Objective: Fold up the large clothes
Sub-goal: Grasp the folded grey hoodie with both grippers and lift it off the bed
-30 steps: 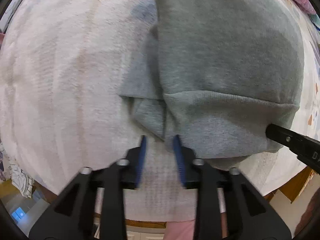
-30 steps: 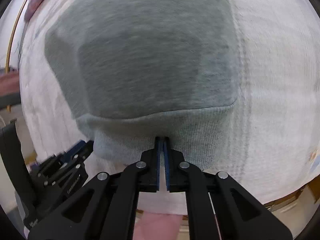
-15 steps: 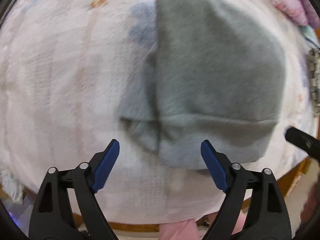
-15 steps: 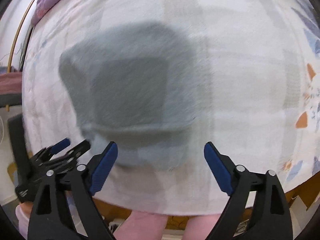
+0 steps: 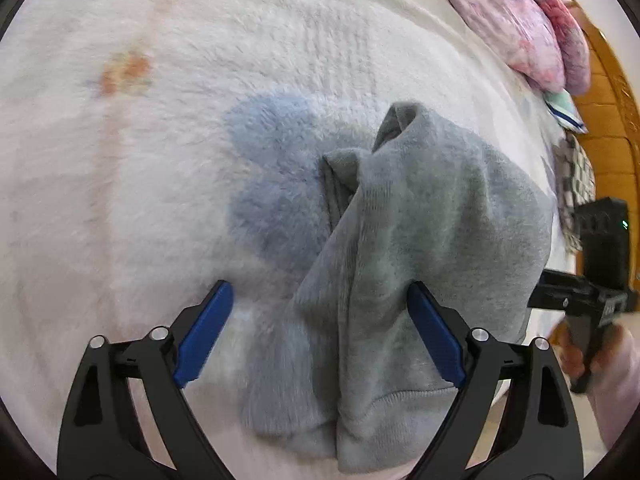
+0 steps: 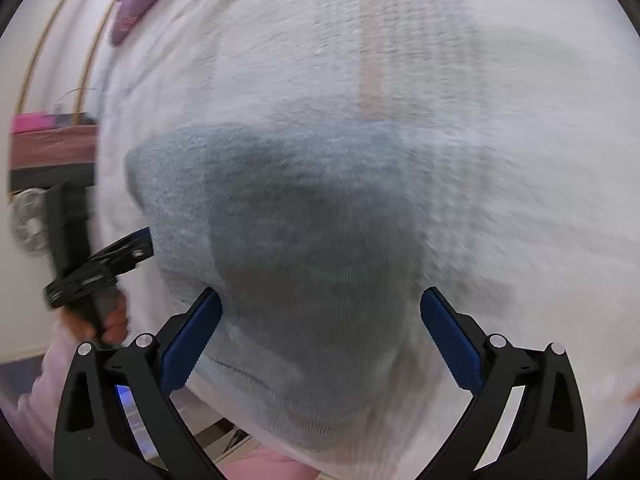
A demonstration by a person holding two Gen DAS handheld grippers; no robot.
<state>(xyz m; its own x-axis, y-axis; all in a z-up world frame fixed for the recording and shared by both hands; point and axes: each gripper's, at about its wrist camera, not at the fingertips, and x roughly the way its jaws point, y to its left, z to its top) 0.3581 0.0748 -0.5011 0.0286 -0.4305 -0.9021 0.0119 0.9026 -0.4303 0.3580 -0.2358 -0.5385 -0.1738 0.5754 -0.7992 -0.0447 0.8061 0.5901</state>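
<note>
A grey sweatshirt lies folded into a compact bundle on the white fleece blanket, its ribbed hem toward me. My left gripper is open and empty, its blue pads either side of the bundle's left edge, just above it. My right gripper is open and empty over the same sweatshirt, which is motion-blurred in the right wrist view. The right gripper also shows at the right edge of the left wrist view; the left one shows at the left of the right wrist view.
Pink and purple bedding lies at the far right by a wooden headboard. A checked cloth lies beside the sweatshirt. A blue patch marks the blanket. The bed's near edge runs below the grippers.
Both grippers let go of the sweatshirt hem, opened wide and pulled back. They have since moved in close over the bundle, which now lies folded on the blanket.
</note>
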